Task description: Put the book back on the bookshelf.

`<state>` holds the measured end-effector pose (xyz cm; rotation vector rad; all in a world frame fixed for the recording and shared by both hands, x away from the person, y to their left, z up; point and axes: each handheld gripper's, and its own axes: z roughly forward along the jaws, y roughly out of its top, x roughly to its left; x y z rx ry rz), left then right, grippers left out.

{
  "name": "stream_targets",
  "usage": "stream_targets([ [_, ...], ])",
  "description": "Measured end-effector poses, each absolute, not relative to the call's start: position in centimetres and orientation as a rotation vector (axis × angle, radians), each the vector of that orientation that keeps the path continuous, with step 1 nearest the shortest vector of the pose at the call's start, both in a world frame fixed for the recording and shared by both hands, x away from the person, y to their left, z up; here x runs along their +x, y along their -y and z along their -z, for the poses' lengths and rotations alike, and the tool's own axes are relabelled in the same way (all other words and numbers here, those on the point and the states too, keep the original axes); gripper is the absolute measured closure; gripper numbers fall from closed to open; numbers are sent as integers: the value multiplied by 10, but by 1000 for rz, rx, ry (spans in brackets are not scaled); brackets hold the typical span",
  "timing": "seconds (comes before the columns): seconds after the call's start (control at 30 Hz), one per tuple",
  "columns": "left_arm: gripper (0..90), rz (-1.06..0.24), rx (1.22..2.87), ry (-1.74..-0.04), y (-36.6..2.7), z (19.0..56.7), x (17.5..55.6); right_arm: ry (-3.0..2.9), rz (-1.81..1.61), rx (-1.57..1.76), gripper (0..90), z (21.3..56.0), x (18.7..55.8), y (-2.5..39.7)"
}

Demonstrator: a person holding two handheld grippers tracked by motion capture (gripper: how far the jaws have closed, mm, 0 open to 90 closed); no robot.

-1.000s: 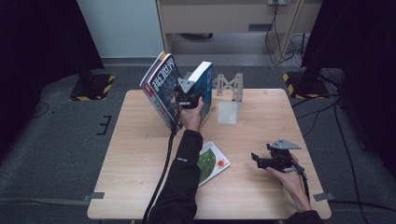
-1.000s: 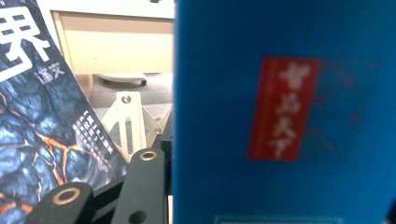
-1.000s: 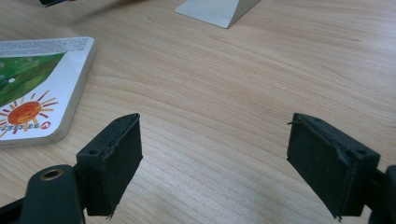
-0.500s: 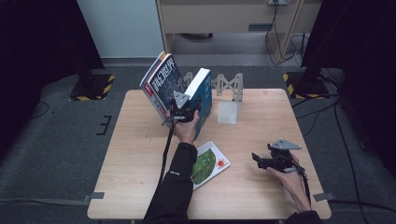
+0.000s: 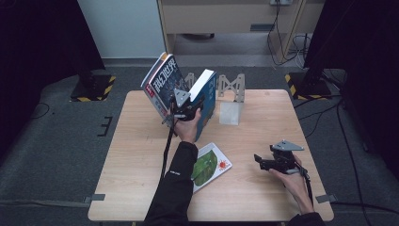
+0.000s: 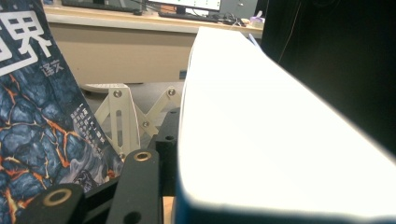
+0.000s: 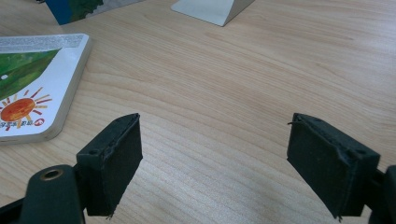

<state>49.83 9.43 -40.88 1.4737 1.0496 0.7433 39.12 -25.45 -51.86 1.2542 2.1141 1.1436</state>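
High view: a thick blue-covered book [image 5: 207,101] with white page edges is held upright at the far middle of the table [image 5: 282,113] by the left gripper [image 5: 186,109], clamped on it. Three books are counted: this one, a leaning dark magazine [image 5: 162,82] and a flat sun-cover book [image 5: 209,165]. The right gripper [image 5: 268,162] is spread wide, holding nothing, at the near right.

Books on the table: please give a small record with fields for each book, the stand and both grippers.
blue book: upright, held by left gripper, page edges up
magazine: leaning, left of the blue book
sun book: flat on table
stand: metal, behind the blue book
right gripper: open, holding nothing, low over the table
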Motion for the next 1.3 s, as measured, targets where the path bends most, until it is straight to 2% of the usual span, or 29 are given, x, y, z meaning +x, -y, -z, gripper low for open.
stream_targets([
  [0.3, 597, -753, 1514, -1055, -92, 401, 499, -2121, -1136, 1254, 183, 519, 391, 254],
  [0.53, 604, -725, 1478, -1099, -92, 399, 503, -2116, -1137, 1252, 182, 519, 392, 255],
  [0.9, 607, -777, 1458, -1119, -69, 392, 515, -2101, -1155, 1251, 183, 517, 391, 256],
  [1.3, 605, -813, 1439, -1164, -89, 390, 529, -2106, -1149, 1242, 185, 520, 393, 256],
])
